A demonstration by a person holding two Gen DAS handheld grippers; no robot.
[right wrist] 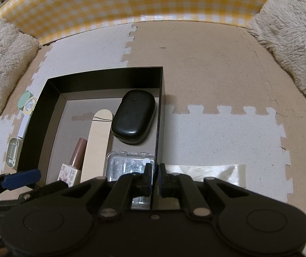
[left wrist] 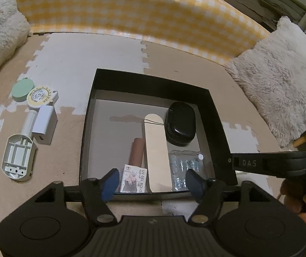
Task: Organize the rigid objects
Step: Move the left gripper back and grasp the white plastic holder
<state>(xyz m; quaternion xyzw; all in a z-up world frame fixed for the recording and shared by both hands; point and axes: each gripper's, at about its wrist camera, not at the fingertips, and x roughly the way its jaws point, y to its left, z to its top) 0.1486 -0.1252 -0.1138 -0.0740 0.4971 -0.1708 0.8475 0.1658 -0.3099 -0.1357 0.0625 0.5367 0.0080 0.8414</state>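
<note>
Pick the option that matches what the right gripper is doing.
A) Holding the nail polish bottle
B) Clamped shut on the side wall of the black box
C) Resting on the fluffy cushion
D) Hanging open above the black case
B: the right gripper has its fingers closed on the thin side wall of the black box, one finger inside and one outside.

Black box (left wrist: 217, 115), black case (left wrist: 180, 126), yellow-white checked cloth (left wrist: 131, 12), beige-white mat (left wrist: 88, 64).

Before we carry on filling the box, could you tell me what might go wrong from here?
1. The right tongs pinch the box wall; pulling could tilt the box and slide the black case.
2. The open left tongs hang low over the gel polish; dropping could knock it against the nail file.
</note>
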